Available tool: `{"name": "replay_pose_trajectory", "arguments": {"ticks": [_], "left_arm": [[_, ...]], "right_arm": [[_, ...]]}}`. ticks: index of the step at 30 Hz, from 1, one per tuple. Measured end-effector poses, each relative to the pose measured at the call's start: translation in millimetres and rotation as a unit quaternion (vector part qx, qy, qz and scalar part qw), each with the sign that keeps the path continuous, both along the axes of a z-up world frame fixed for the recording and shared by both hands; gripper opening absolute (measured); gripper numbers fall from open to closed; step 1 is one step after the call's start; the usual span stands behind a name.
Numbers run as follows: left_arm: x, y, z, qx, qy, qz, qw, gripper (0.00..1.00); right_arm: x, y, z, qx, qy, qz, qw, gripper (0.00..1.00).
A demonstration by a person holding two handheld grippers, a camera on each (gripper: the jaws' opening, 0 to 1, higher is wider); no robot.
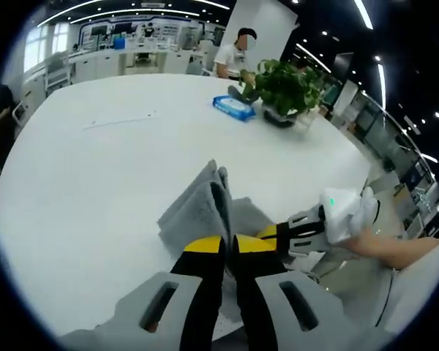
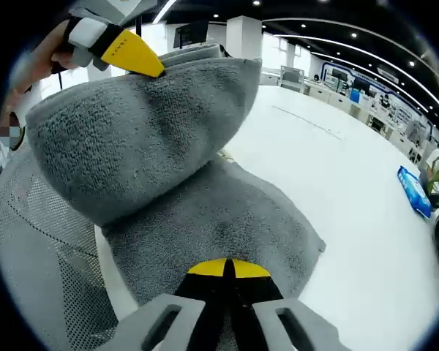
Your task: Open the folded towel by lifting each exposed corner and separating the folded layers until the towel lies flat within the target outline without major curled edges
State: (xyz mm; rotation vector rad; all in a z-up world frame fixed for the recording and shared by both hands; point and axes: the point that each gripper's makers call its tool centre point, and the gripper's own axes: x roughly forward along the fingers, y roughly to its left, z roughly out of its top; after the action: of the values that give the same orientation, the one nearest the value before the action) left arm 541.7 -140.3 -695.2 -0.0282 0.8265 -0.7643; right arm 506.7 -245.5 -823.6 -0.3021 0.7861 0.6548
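A grey towel (image 1: 194,208) lies folded at the near edge of the white table (image 1: 117,168). My left gripper (image 1: 228,245) is shut on a raised fold of it. In the left gripper view my right gripper (image 1: 272,234) comes in from the right, its yellow tip at the towel's lower layer. In the right gripper view my right gripper (image 2: 227,269) is shut on the flat lower layer of the towel (image 2: 205,219). There the left gripper (image 2: 143,62) holds the upper layer lifted, so the layers gape apart like a pocket.
A potted plant (image 1: 285,86) and a blue wipes pack (image 1: 234,107) stand at the table's far side, with a person (image 1: 234,55) behind them. A grey mesh chair (image 2: 36,248) is close beside the table edge. The blue pack (image 2: 413,191) lies far right.
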Motion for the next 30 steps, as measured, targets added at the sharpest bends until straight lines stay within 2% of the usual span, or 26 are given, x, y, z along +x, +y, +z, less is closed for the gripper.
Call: {"name": "replay_pose_trajectory", "arguments": {"ticks": [4, 9, 13, 14, 18, 21, 30], "left_arm": [[-0.8, 4, 0.0, 0.006, -0.002, 0.003, 1.0, 0.04], [-4.1, 3, -2.9, 0.008, 0.002, 0.0, 1.0, 0.04], [-6.0, 2, -8.4, 0.017, 0.001, -0.004, 0.9998, 0.04], [-6.3, 2, -9.5, 0.018, 0.001, -0.005, 0.9998, 0.04], [-5.5, 5, -15.7, 0.018, 0.006, -0.001, 0.9998, 0.04], [-3.1, 12, -21.2, 0.023, 0.008, 0.005, 0.9997, 0.04], [-1.4, 55, -55.3, 0.066, 0.029, 0.035, 0.9968, 0.04]], "right_arm": [[-4, -16, -0.6, -0.003, 0.003, -0.014, 0.9999, 0.0], [-9, -54, -1.1, -0.018, 0.01, -0.053, 0.9984, 0.0], [-12, -72, -1.2, -0.011, 0.017, -0.085, 0.9961, 0.0], [-13, -77, -1.6, -0.004, 0.022, -0.104, 0.9943, 0.0], [-12, -80, -1.7, 0.018, 0.029, -0.128, 0.9912, 0.0], [-13, -78, -1.9, 0.009, 0.024, -0.124, 0.992, 0.0], [-11, -78, -1.6, 0.014, 0.021, -0.128, 0.9914, 0.0]]}}
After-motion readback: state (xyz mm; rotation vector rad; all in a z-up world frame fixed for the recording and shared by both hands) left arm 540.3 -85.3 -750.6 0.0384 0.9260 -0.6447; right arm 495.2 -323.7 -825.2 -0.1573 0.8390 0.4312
